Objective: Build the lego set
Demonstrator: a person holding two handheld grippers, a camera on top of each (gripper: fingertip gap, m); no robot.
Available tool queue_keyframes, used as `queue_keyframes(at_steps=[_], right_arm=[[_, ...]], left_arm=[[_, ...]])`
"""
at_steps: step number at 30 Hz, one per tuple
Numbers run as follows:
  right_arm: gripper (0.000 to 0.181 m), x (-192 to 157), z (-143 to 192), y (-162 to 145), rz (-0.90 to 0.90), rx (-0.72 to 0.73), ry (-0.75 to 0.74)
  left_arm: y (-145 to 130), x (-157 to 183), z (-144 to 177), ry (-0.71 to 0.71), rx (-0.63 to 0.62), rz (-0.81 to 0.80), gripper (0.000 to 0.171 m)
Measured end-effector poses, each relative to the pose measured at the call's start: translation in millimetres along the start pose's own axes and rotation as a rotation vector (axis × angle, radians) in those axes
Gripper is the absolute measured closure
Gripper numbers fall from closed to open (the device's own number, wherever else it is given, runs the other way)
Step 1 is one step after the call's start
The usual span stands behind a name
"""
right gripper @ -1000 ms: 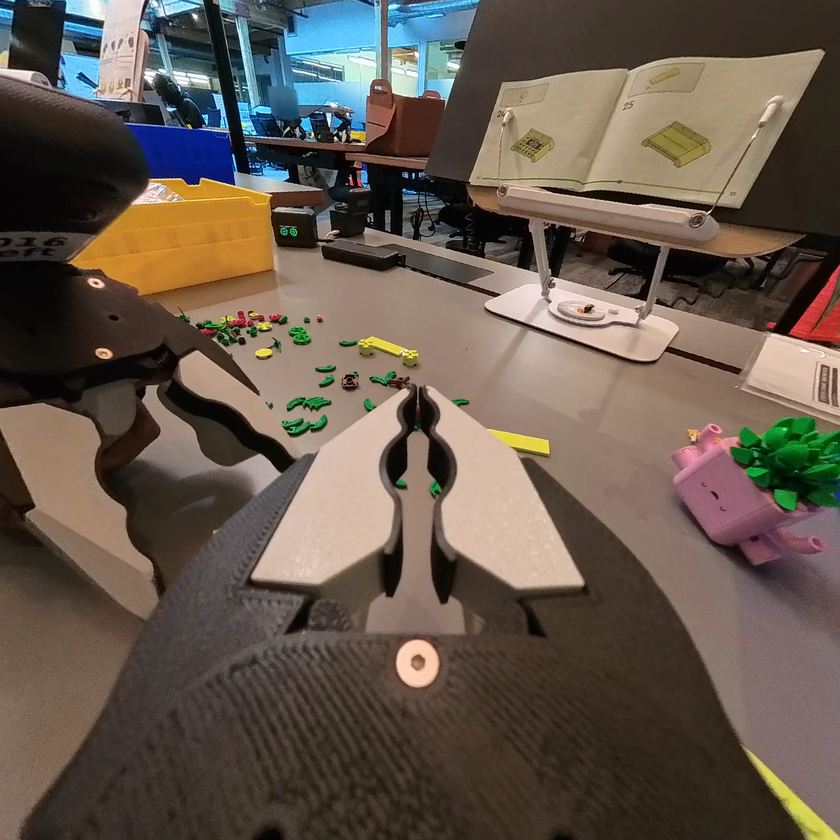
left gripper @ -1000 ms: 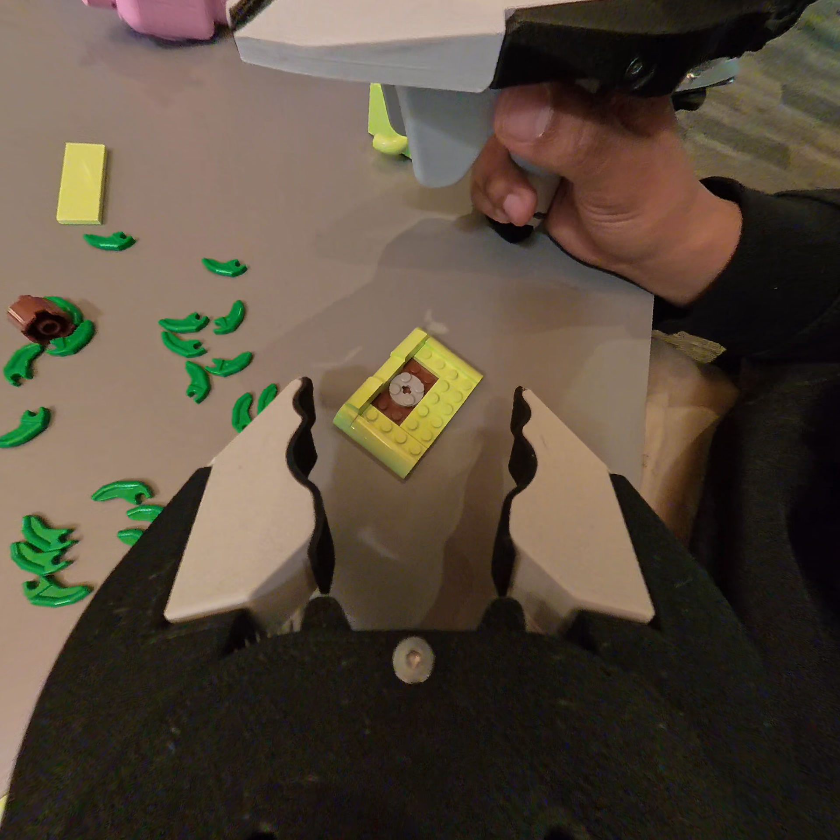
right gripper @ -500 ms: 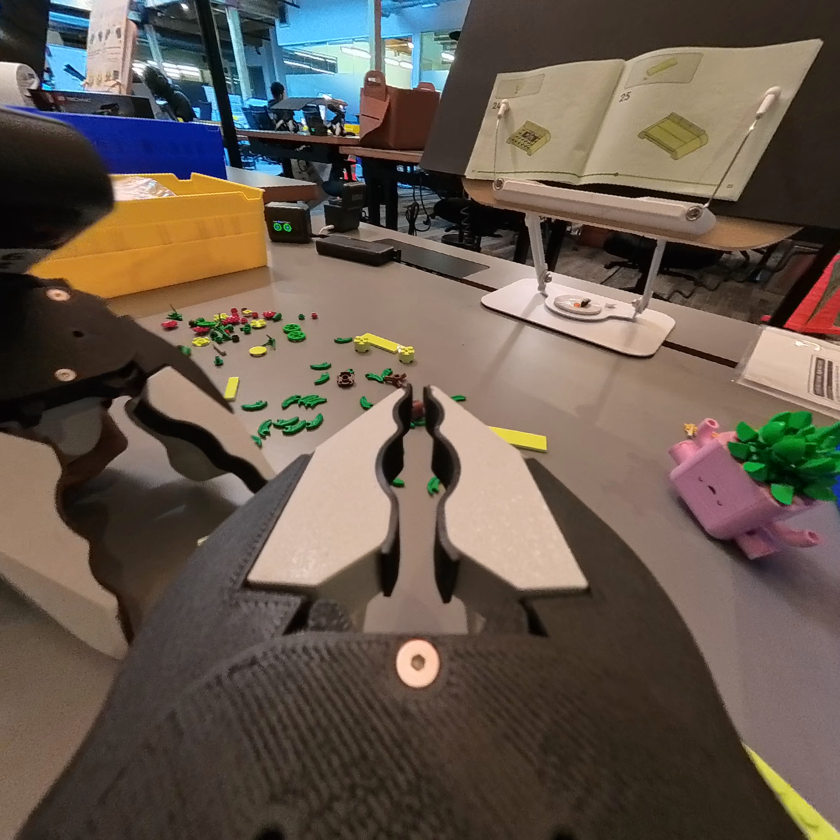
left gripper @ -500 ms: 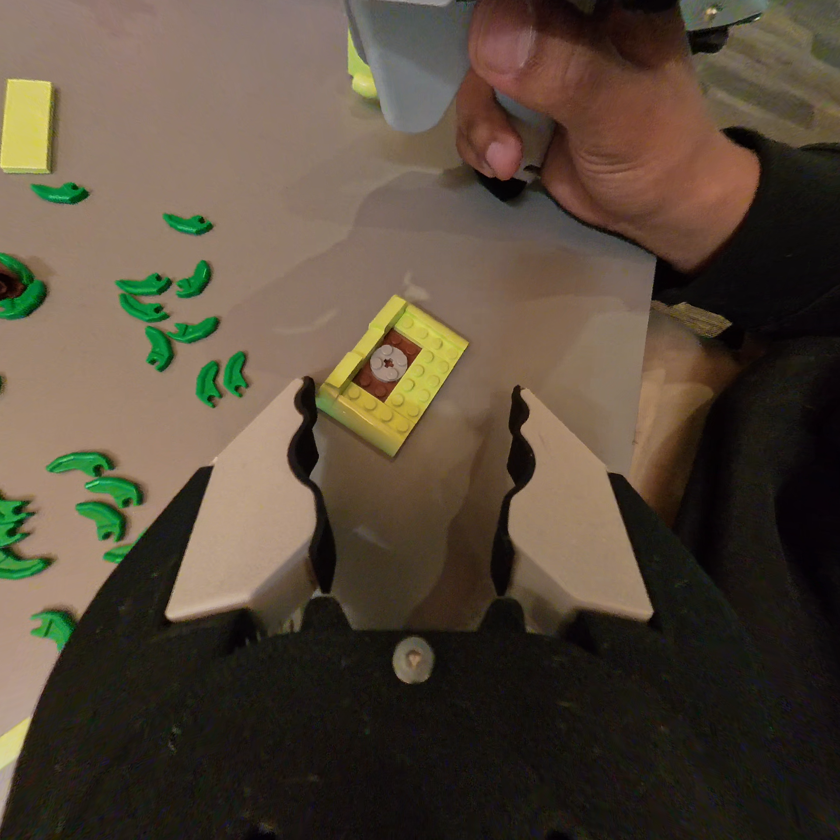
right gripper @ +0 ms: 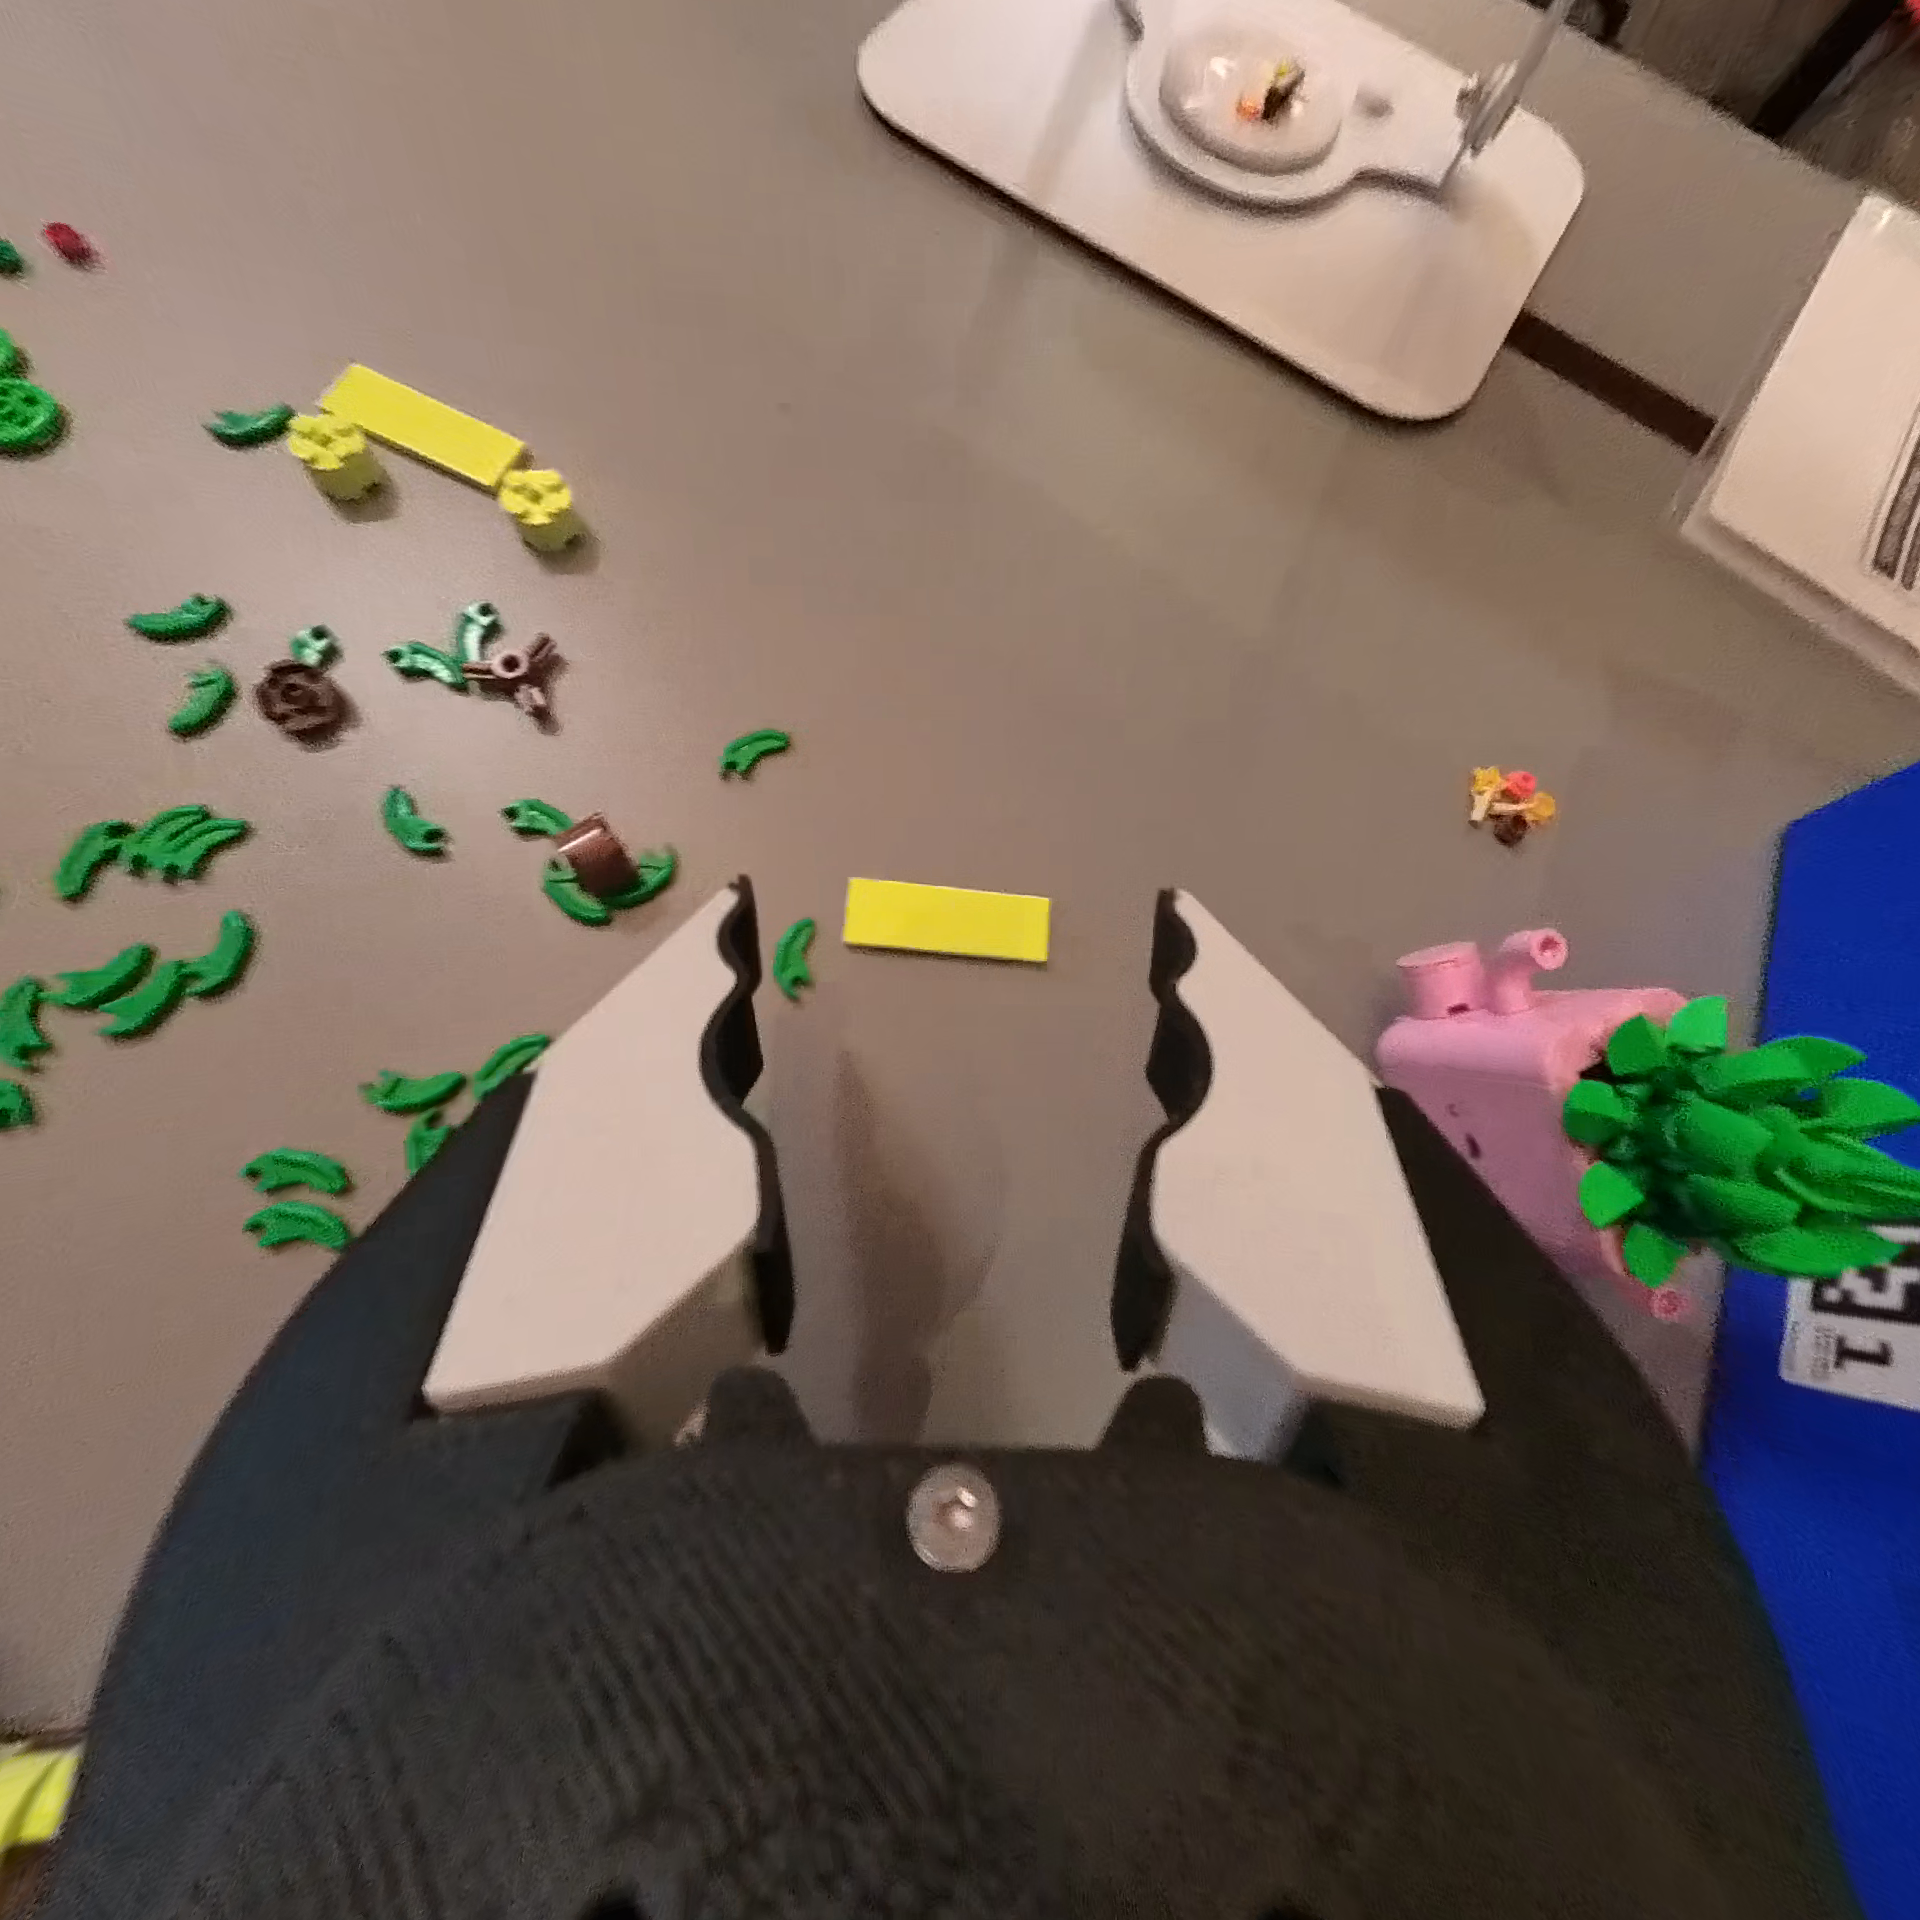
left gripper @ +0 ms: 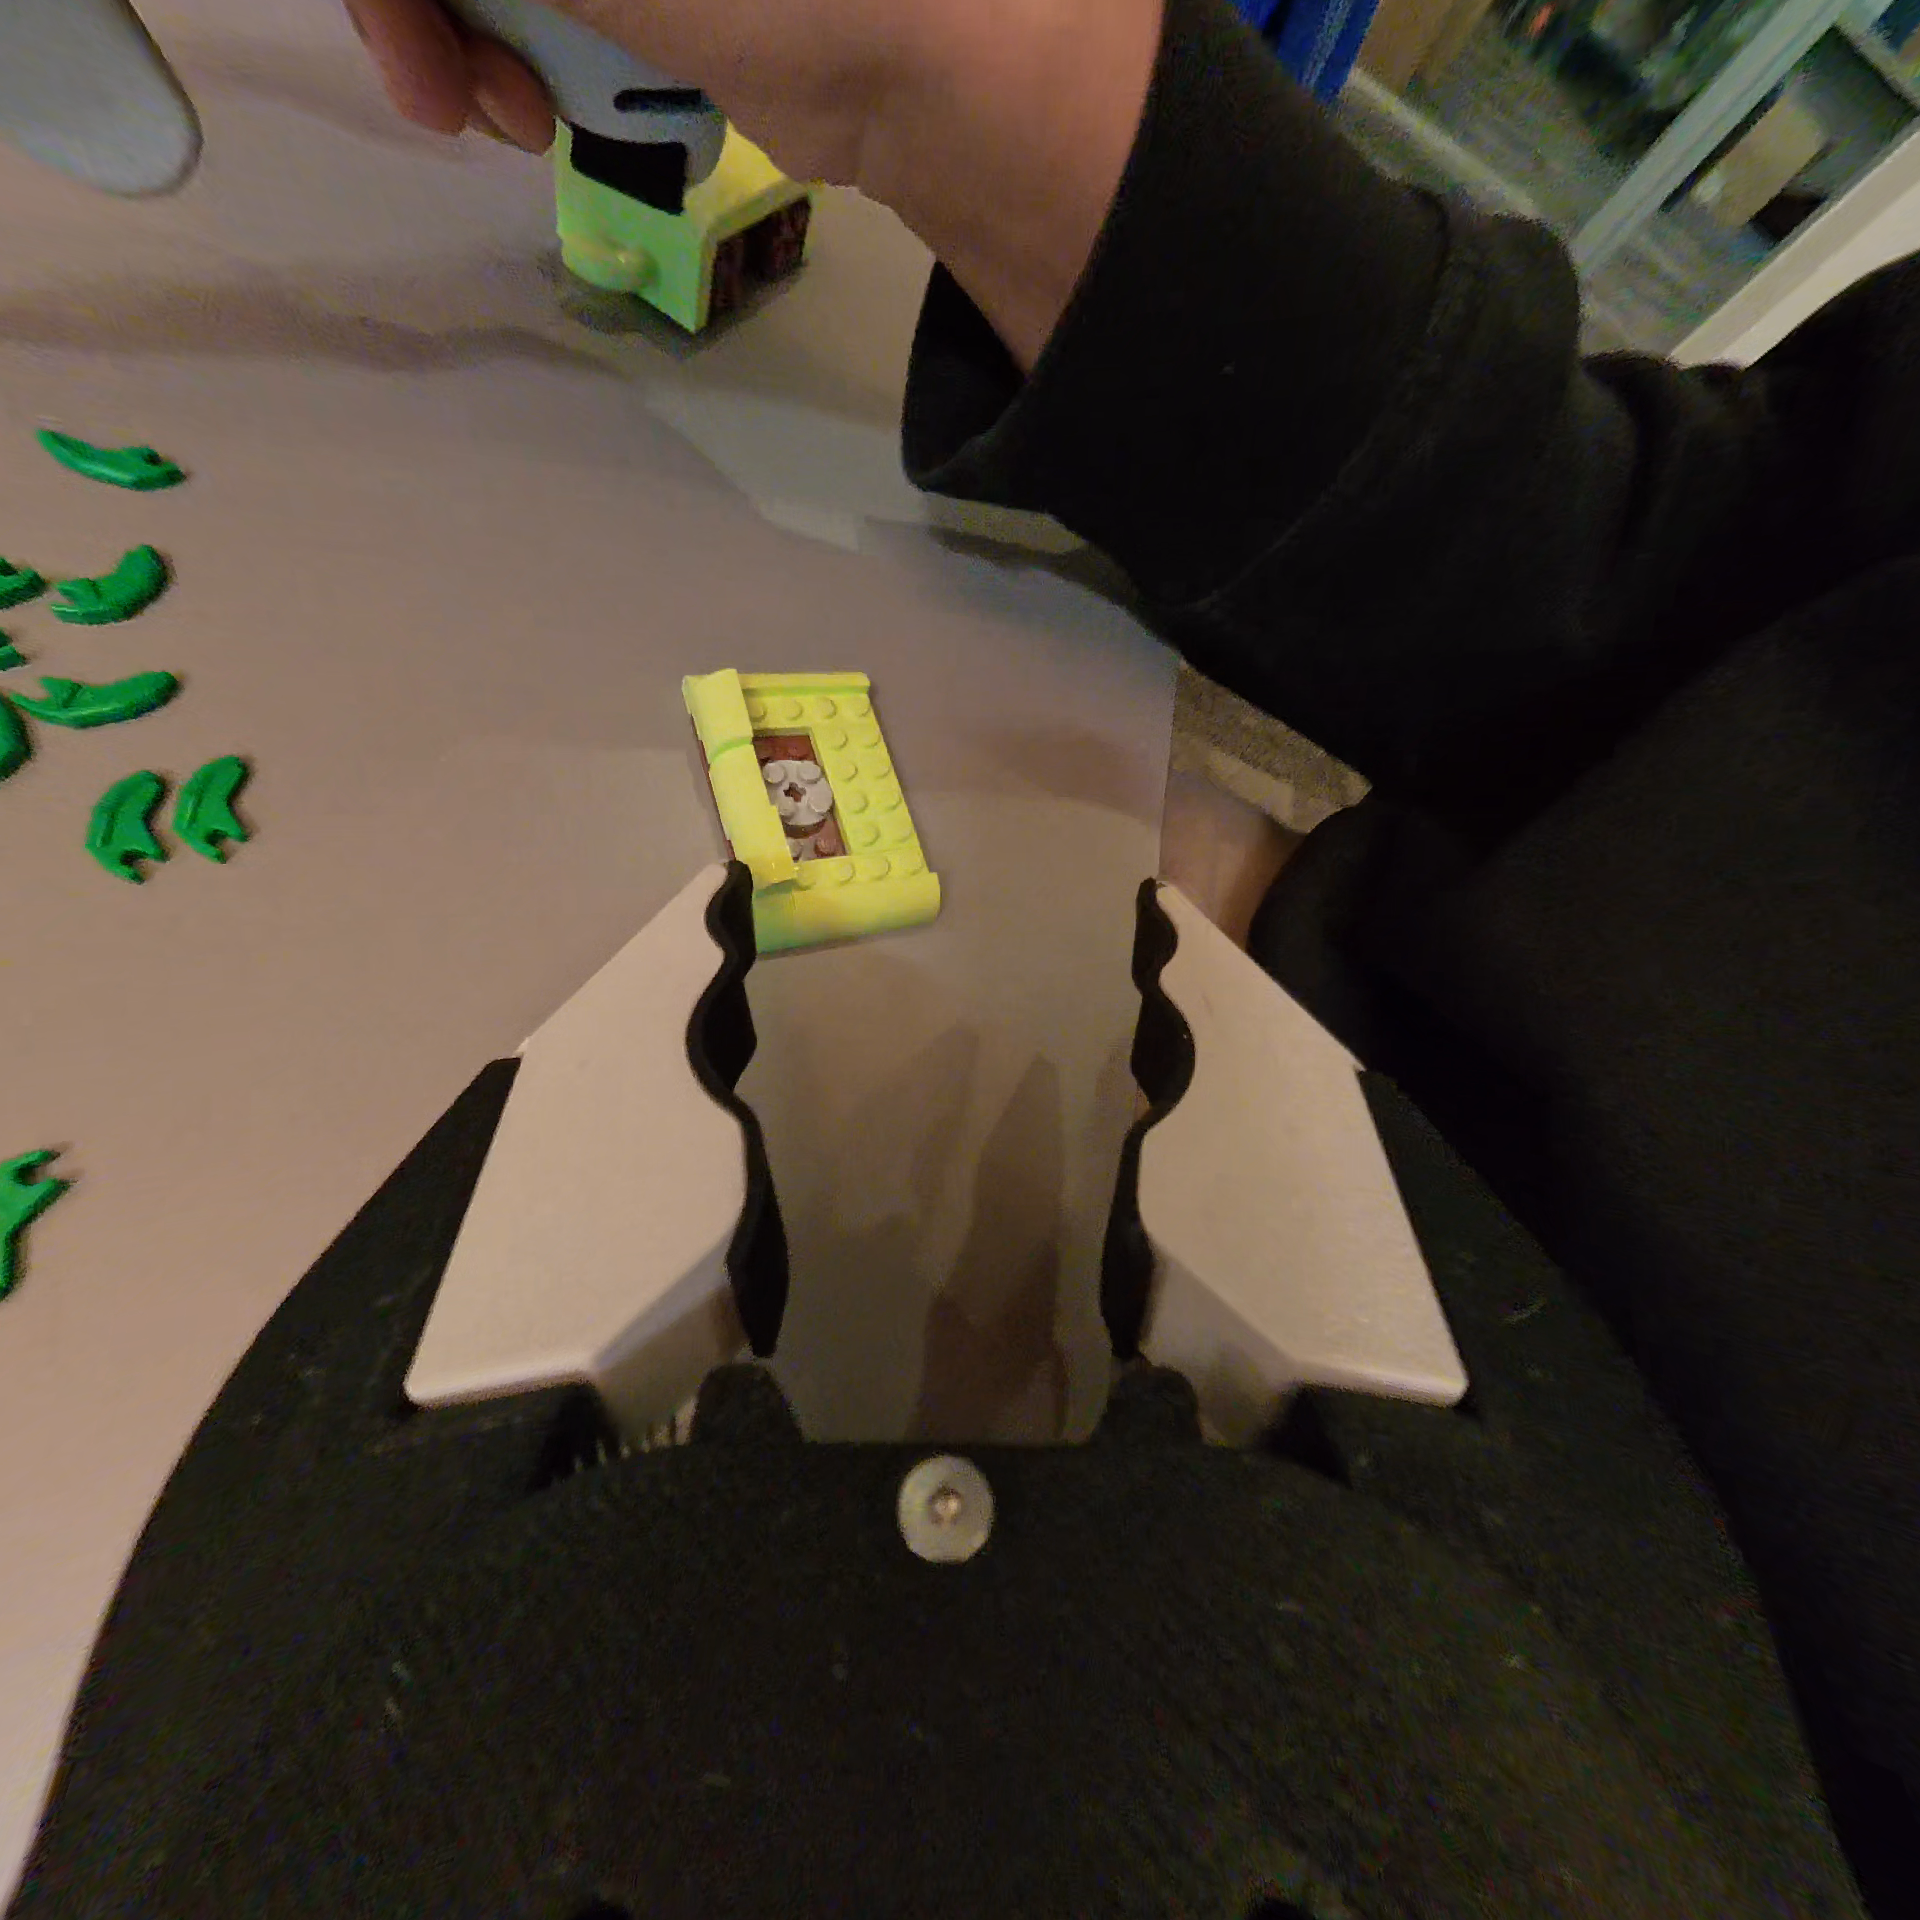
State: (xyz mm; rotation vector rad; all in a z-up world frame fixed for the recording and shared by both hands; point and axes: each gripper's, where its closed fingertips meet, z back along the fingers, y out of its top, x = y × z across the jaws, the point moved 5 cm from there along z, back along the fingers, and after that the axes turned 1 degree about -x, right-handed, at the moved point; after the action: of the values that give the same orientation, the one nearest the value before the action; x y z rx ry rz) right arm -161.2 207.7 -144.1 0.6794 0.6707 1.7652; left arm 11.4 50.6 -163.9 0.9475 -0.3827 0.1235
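Note:
In the left wrist view a lime-yellow plate assembly [left gripper: 821, 805] with a brown centre and a grey round stud lies on the grey table near its edge. My left gripper [left gripper: 940, 888] is open and empty, its left fingertip touching or just over the assembly's near corner. In the right wrist view my right gripper [right gripper: 954, 896] is open and empty, hovering above the table. A flat yellow tile [right gripper: 945, 921] lies just beyond its fingertips. Several green leaf pieces [right gripper: 156, 977] are scattered to the left.
A pink pot with green leaves [right gripper: 1621, 1101] stands at the right, beside a blue bin [right gripper: 1829, 1455]. A white book-stand base [right gripper: 1247, 208] is at the back. A lime block [left gripper: 675, 249] sits under the person's hand [left gripper: 831, 94]. Another yellow tile with round pieces [right gripper: 426, 436] lies far left. The flat yellow tile [right gripper: 945, 921] is closer to my right gripper, around 4 cm from its tips; the left tips are 20 cm off.
My right gripper has opened and tipped down toward the table, now over the yellow tile. My left gripper has come closer to the lime assembly, which now sits turned at its left fingertip.

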Motion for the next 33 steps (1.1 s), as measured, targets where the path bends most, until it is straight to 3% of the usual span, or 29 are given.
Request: queue_keyframes(at_steps=[9, 16, 19, 21, 26, 29, 33], right_arm=[[0.105, 3, -30, -12, -0.226, -0.083, 0.167], [0.134, 4, -32, -18, -0.103, -0.085, 0.059], [0.134, 2, -31, -16, -0.099, -0.108, 0.090], [0.135, -3, -18, -3, -0.103, -0.068, 0.130], [0.135, -23, 52, 27, -0.027, 0.119, 0.167], [0.134, -42, 92, 15, -0.013, 0.157, 0.232], [0.134, -56, 131, -29, -0.012, 0.113, 0.249]], left_arm=[[3, 0, 5, -0.042, 0.054, 0.026, 0.102], [2, 0, 3, -0.034, 0.038, 0.017, 0.103], [3, -1, 4, -0.035, 0.049, 0.029, 0.103], [2, -1, 4, -0.028, 0.046, 0.026, 0.103], [1, -1, 2, -0.011, 0.028, 0.018, 0.103], [1, -2, 1, -0.010, 0.016, 0.027, 0.103], [1, -3, 1, 0.017, 0.021, 0.026, 0.105]])
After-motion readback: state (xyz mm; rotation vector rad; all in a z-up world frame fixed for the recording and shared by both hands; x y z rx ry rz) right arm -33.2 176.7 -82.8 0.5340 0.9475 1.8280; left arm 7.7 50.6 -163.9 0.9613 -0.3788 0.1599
